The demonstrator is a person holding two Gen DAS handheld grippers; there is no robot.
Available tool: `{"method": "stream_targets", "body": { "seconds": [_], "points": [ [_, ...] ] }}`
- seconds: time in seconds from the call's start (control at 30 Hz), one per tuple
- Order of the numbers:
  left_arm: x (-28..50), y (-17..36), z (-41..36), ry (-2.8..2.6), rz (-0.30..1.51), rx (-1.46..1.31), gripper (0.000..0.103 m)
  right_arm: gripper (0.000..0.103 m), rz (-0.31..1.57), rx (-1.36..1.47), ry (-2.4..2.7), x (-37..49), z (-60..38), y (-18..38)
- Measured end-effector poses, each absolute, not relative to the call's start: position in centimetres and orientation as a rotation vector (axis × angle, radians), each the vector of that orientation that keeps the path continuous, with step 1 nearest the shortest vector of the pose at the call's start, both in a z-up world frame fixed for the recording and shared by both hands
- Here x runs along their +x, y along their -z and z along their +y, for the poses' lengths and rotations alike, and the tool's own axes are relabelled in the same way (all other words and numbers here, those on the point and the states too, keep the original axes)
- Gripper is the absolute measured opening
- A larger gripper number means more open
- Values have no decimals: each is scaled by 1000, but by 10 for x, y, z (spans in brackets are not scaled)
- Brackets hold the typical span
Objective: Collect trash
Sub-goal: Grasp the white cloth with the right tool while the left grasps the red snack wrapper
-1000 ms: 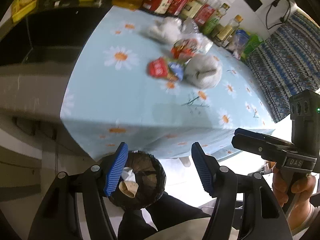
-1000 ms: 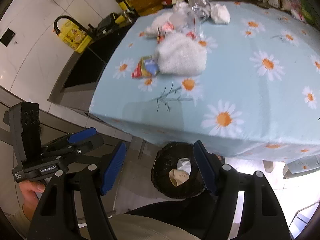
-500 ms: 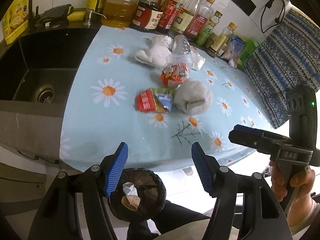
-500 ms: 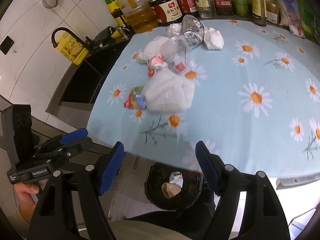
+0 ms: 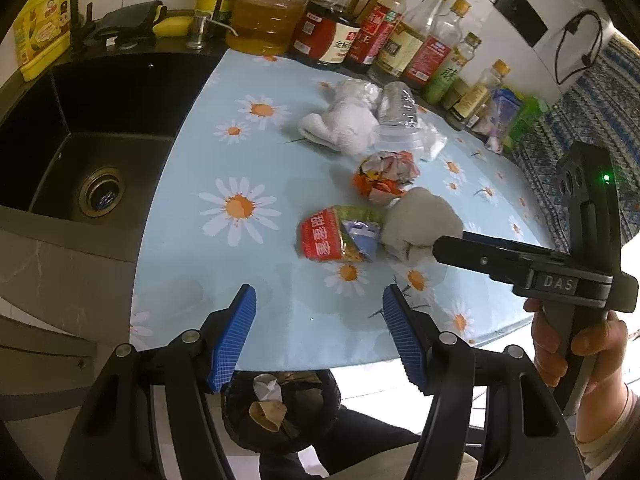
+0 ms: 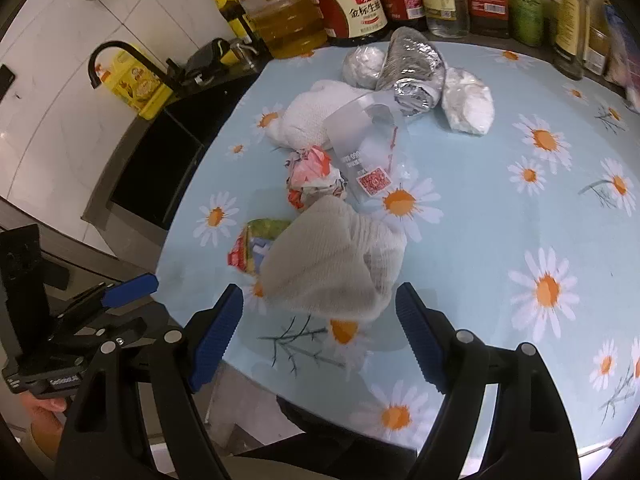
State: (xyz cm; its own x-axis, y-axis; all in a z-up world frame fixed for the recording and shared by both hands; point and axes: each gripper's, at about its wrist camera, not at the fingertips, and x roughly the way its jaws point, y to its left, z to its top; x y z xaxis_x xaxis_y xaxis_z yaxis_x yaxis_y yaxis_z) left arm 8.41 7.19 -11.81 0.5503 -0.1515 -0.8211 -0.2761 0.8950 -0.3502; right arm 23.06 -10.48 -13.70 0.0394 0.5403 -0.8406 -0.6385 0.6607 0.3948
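The trash lies in a loose cluster on the worktop (image 6: 500,216), which is covered by a pale blue daisy-print cloth. Nearest the front edge is a crumpled grey-white cloth wad (image 6: 332,264), touching a red and green snack wrapper (image 5: 340,238) on its left. Just behind these lies a crumpled red and white wrapper (image 6: 314,176), then a clear plastic cup (image 6: 366,140) on its side, a second white cloth wad (image 5: 344,124), a crushed clear bottle (image 6: 414,66) and a white plastic bag (image 6: 468,100). The right claw (image 6: 320,332) is open, its blue-padded fingers spread wide to either side of the near end of the grey-white cloth wad, without touching it. The left claw (image 5: 320,336) is also open and empty, positioned over the front edge of the worktop, near the snack wrapper. Below that edge stands a black-lined trash bin (image 5: 280,412) containing paper scraps. A row of sauce and oil bottles (image 5: 340,36) lines the back of the worktop, and a black sink (image 5: 80,152) adjoins it on the left.
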Motion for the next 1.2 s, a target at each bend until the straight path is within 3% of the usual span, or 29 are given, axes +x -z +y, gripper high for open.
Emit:
{"method": "stream_targets", "body": {
  "seconds": [0.17,0.3,0.53,0.6,0.8,1.2],
  "points": [
    [90,121,75,-98,1007,-480,64,77,1259,-105,-916,239,-99,147],
    [96,124,76,-105,1019,-480,65,63,1273,-115,-933,244,-96,152],
    [107,127,73,-106,1037,-467,68,25,1260,-137,-958,242,-94,151],
    [112,128,71,-100,1042,-460,68,20,1250,-128,-963,241,-97,147],
    [126,130,63,-77,1058,-431,69,19,1227,-89,-954,243,-114,134],
    [166,140,47,-41,1121,-317,80,18,1204,-16,-876,252,-161,119]
  ]
}}
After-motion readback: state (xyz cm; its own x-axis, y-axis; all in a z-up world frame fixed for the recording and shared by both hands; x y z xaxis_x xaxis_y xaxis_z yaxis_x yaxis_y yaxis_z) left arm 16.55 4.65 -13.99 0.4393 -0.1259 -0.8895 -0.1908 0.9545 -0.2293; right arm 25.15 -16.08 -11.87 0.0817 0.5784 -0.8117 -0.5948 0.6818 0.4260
